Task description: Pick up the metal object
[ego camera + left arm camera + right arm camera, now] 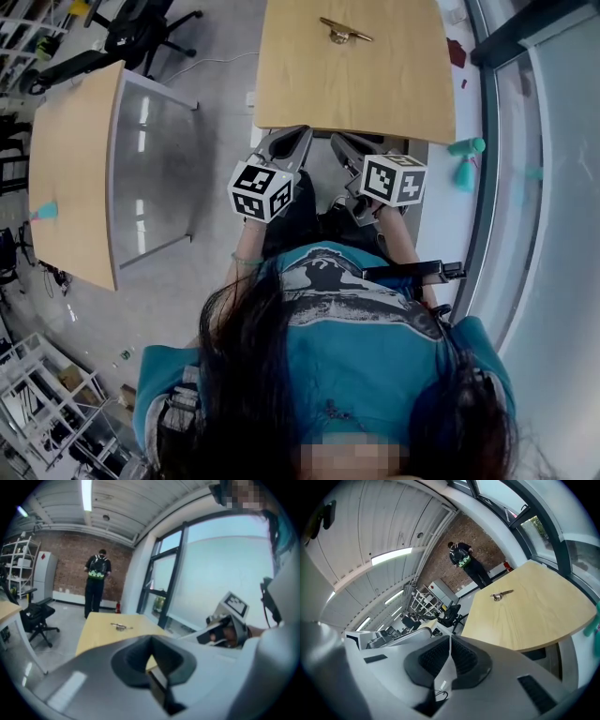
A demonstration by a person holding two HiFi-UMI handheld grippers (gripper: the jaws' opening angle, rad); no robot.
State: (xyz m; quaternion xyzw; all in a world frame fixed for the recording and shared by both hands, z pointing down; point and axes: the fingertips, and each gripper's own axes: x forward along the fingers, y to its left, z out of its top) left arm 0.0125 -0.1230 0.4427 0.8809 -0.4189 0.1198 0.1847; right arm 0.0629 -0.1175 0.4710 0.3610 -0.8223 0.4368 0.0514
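Observation:
The metal object [343, 34] is a small brass-coloured piece lying near the far edge of the wooden table [356, 89]. It also shows far off, as the metal object [121, 626] in the left gripper view and the metal object [500, 594] in the right gripper view. My left gripper [298, 133] and right gripper [339, 141] hang side by side just before the table's near edge, close to the person's chest and well short of the object. The left gripper's jaws [151, 644] are shut and empty. The right gripper's jaws [450, 641] are shut too, with nothing between them.
A second wooden table [70, 178] stands at the left with a teal thing [44, 212] on it. An office chair [141, 33] is beyond it. Teal bottles [466, 159] sit on the floor by the window wall at the right. A person [97, 583] stands at the far brick wall.

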